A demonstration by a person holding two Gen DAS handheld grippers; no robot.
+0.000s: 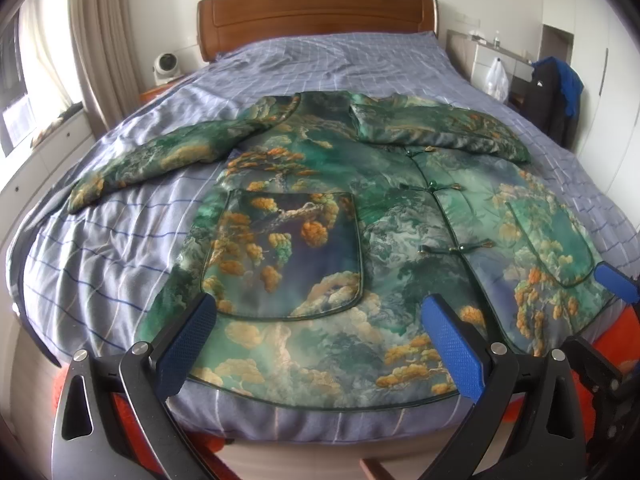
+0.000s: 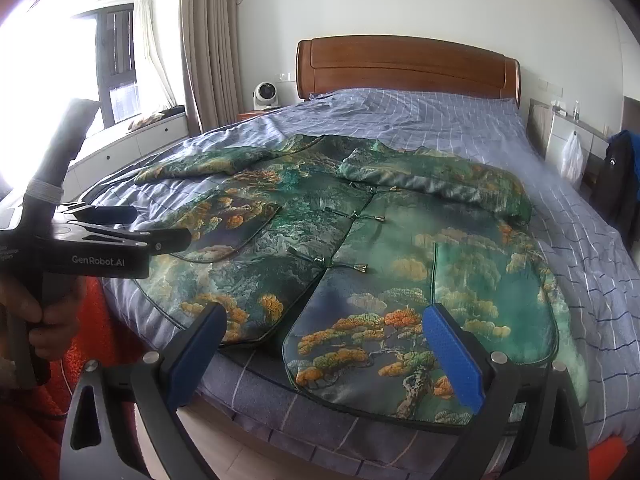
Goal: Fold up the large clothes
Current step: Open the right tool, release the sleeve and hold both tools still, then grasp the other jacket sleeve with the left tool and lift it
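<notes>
A large padded jacket (image 1: 320, 208) of green satin, printed with golden pines and clouds, lies flat and front up on the bed with the lilac checked cover (image 1: 100, 248). Its hem is at the foot of the bed, toward 6 o'clock, and its collar points to the brown wooden headboard (image 1: 316, 12) at 12 o'clock. The knot buttons are closed, so the front stays together for folding.

One sleeve (image 1: 152, 160) stretches out toward 9 o'clock. The other sleeve (image 1: 440, 128) is already laid across the chest, near 1 o'clock, so I judge that folding has begun.

The left gripper (image 1: 320, 344) hovers just above the hem, its blue-padded fingers (image 1: 188, 340) spread wide and holding nothing. The right gripper (image 2: 324, 356) waits the same way over the other front panel, also wide and empty. A hand (image 2: 44, 308) holds the left tool's handle at 9 o'clock in the right wrist view. Probably both wait at the hem to choose the next grasp.
</notes>
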